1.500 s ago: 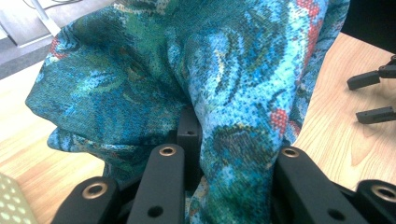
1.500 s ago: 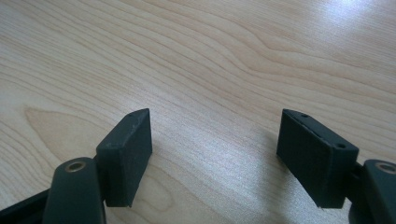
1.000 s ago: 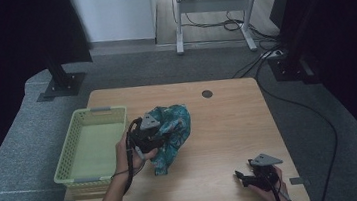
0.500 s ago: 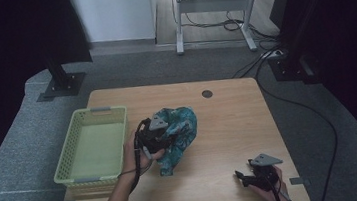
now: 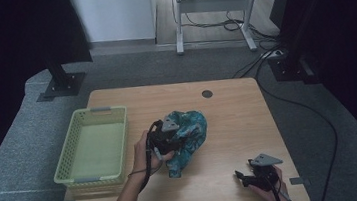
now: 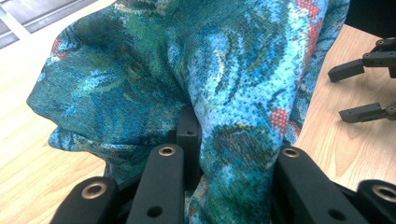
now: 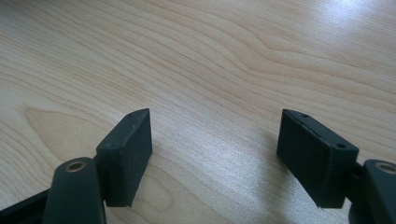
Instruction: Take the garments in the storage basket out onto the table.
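A crumpled teal cloth (image 5: 190,132) with red and dark patches lies bunched at the middle of the wooden table (image 5: 239,119). My left gripper (image 5: 168,137) is at the cloth's left side, shut on a fold of it. In the left gripper view the cloth (image 6: 187,70) bulges up between the black jaws of that gripper (image 6: 233,149) and hides their tips. My right gripper (image 5: 242,178) rests near the table's front right edge, open, with bare wood between the jaws in the right gripper view (image 7: 215,144). From the left gripper view it appears at the far right (image 6: 359,91).
A pale green slatted basket (image 5: 90,112) stands on the table's left side with nothing in it. A dark round cable hole (image 5: 207,94) sits near the far edge. Beyond the table are a white desk frame (image 5: 212,6) and floor cables.
My left hand and gripper have moved to the right, away from the basket, and the cloth has shifted right with them. The right gripper has stayed in place.
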